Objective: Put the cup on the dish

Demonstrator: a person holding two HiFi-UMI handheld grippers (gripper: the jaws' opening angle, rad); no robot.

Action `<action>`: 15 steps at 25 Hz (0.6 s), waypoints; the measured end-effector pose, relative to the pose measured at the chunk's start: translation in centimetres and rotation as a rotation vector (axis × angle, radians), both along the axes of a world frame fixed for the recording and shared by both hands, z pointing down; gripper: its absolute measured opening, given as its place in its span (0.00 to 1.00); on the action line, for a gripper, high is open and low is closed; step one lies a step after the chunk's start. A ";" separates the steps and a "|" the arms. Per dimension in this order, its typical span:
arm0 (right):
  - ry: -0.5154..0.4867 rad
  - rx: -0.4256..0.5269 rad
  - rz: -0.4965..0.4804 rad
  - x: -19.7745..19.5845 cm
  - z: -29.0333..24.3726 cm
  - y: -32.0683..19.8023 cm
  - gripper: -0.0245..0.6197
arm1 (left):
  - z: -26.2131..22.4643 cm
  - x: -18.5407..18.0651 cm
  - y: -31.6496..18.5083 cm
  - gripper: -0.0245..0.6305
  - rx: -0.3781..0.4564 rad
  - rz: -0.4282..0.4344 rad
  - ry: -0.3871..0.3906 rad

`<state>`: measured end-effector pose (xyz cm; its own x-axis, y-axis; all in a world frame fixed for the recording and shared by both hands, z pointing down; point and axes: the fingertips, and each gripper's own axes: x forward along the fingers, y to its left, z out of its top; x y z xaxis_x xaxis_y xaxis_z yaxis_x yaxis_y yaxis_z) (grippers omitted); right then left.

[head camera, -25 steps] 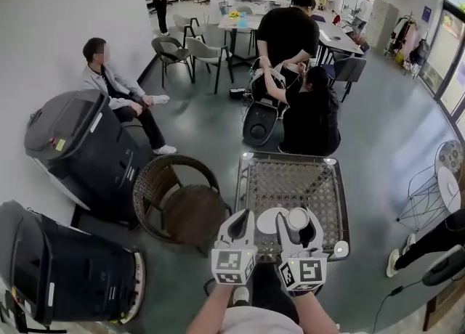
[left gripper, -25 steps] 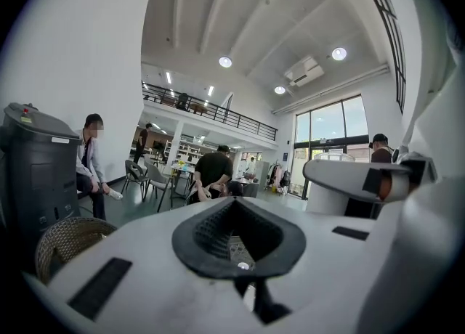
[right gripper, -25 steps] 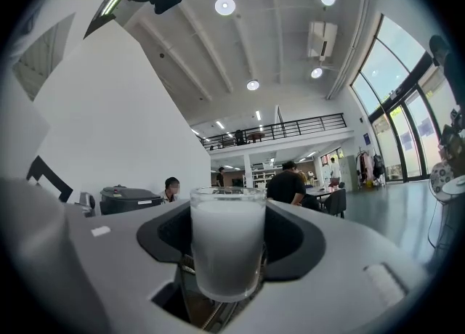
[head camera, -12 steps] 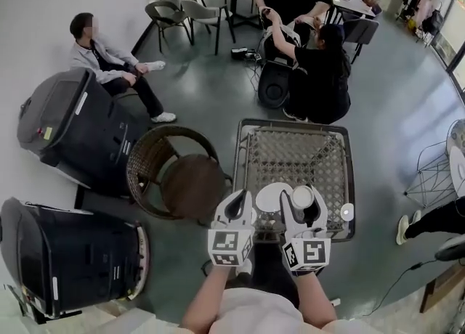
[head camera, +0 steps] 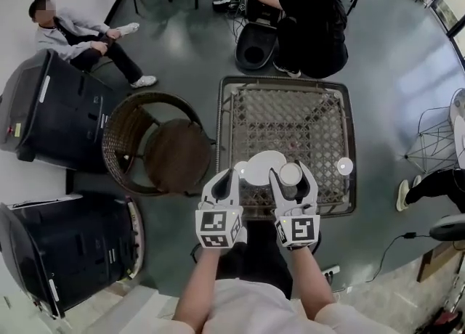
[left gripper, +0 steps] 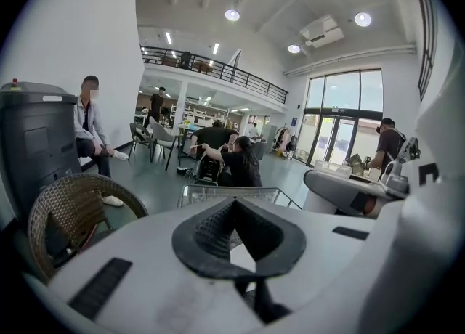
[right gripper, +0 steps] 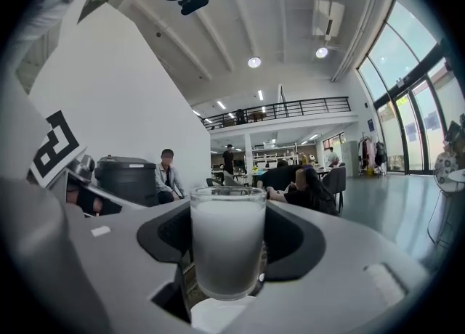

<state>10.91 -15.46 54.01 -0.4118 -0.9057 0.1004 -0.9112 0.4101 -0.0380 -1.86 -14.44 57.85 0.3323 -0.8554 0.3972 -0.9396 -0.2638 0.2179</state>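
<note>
Right tongs [head camera: 290, 177] are clamped on the cup [right gripper: 227, 249], jaws held wide by it, one pad on each side, cup upright. In the head view the cup is at lower centre of the frame, over the right rim of the white dish [head camera: 261, 168] on the mesh table [head camera: 290, 118]. I can't tell if it touches the dish. Left tongs [head camera: 224, 178] are closed and empty, just left of the dish. Wicker chair [head camera: 156, 152] is left of the table.

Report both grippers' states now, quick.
Left gripper: closed, holding nothing.
Right gripper: closed on the cup.
</note>
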 end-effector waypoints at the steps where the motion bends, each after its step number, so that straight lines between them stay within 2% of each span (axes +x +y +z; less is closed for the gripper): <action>1: 0.005 -0.011 -0.012 -0.3 1.2 -0.1 0.44 | 0.9 0.1 0.0 0.04 -0.012 0.005 0.002; 9: 0.049 -0.074 -0.044 -1.9 10.0 -0.7 0.44 | 6.0 1.2 -0.9 0.04 -0.081 0.045 0.010; 15: 0.101 -0.161 -0.053 -2.6 16.2 -2.2 0.44 | 9.1 0.3 -2.4 0.04 -0.132 0.025 0.017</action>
